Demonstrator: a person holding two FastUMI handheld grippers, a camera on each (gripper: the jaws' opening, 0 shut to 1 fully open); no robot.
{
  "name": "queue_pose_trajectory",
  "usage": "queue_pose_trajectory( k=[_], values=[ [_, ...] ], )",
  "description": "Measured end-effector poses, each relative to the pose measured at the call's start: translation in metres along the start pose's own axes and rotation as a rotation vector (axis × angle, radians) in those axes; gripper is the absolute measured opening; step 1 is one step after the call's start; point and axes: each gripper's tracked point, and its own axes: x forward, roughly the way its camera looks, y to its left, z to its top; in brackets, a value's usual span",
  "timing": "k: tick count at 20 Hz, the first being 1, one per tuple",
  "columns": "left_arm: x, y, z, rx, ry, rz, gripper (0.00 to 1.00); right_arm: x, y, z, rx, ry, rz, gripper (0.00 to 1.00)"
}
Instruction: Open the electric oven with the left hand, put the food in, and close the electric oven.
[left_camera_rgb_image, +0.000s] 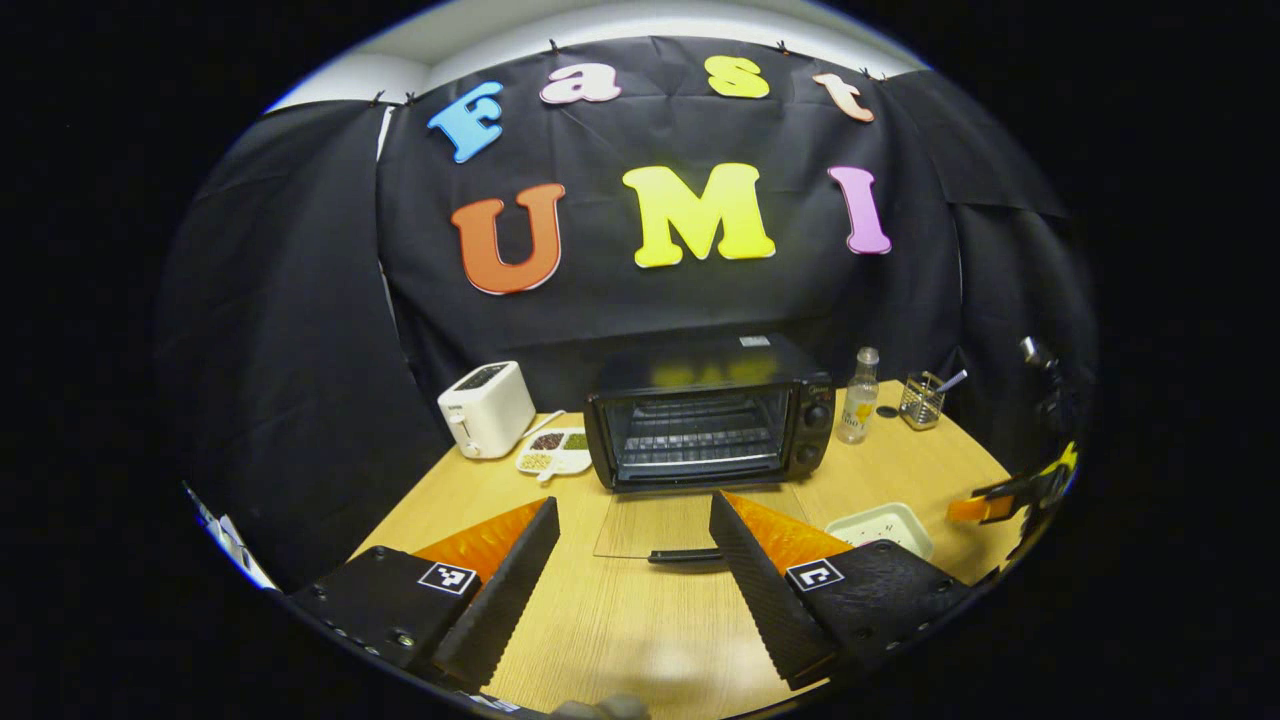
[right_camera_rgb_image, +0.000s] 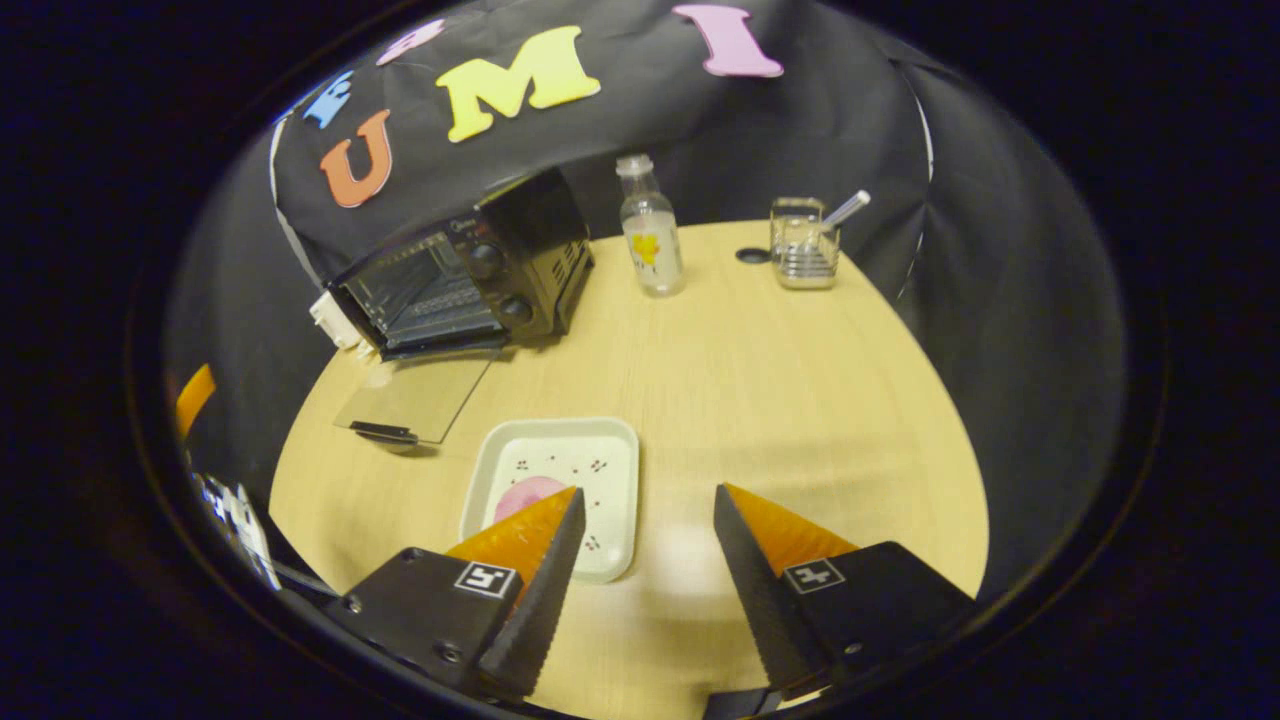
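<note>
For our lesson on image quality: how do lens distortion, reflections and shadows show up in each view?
Left gripper view: fisheye bends the table edge into a curve; the oven top mirrors the yellow wall colour; the room is dim, table lit. Right gripper view: the oven leans sideways; the bottle stays sharp; a soft shadow lies under the tray.

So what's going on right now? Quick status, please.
Both grippers open, empty. Oven door down. Food on tray under right gripper. Path looks clear.
</note>
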Motion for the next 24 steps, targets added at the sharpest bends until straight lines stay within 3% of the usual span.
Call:
queue_pose_trajectory(
  k=[1, 2, 4, 6, 7, 8, 10, 11, 13, 15, 18, 21, 24],
  values=[
    [-0.01, 0.0, 0.01, -0.013, -0.014, 0.017, 0.97, 0.014, 0.0, -0.002, 0.012, 0.032, 0.018, 0.77],
    [-0.019, -0.001, 0.018, -0.028, -0.022, 0.031, 0.97, 0.025, 0.001, -0.006, 0.02, 0.07, 0.036, 0.65],
    [-0.034, -0.002, 0.027, -0.046, -0.027, 0.06, 0.97, 0.044, 0.004, -0.014, 0.023, 0.145, 0.061, 0.56],
    [-0.045, -0.001, 0.035, -0.064, -0.037, 0.084, 0.97, 0.055, 0.007, -0.018, 0.029, 0.195, 0.086, 0.51],
    [-0.05, -0.001, 0.036, -0.071, -0.038, 0.097, 0.97, 0.059, 0.009, -0.02, 0.043, 0.219, 0.092, 0.53],
    [-0.053, 0.001, 0.036, -0.076, -0.04, 0.11, 0.97, 0.059, 0.011, -0.018, 0.065, 0.238, 0.099, 0.36],
    [-0.057, 0.003, 0.035, -0.086, -0.043, 0.132, 0.96, 0.058, 0.012, -0.018, 0.091, 0.288, 0.109, 0.3],
    [-0.058, 0.004, 0.034, -0.097, -0.043, 0.14, 0.97, 0.059, 0.01, -0.022, 0.094, 0.332, 0.099, 0.2],
    [-0.06, 0.006, 0.03, -0.124, -0.042, 0.159, 0.96, 0.06, 0.007, -0.019, 0.104, 0.373, 0.081, 0.2],
    [-0.061, 0.005, 0.031, -0.152, -0.053, 0.174, 0.97, 0.061, 0.005, -0.018, 0.116, 0.434, 0.096, 0.09],
    [-0.062, 0.008, 0.03, -0.18, -0.068, 0.189, 0.97, 0.06, 0.004, -0.017, 0.177, 0.473, 0.2, 0.05],
    [-0.064, 0.008, 0.028, -0.189, -0.069, 0.197, 0.97, 0.059, 0.003, -0.016, 0.315, 0.47, 0.32, 0.04],
    [-0.069, 0.01, 0.033, -0.166, -0.062, 0.198, 0.97, 0.059, 0.003, -0.014, 0.476, 0.411, 0.37, 0.04]
  ],
)
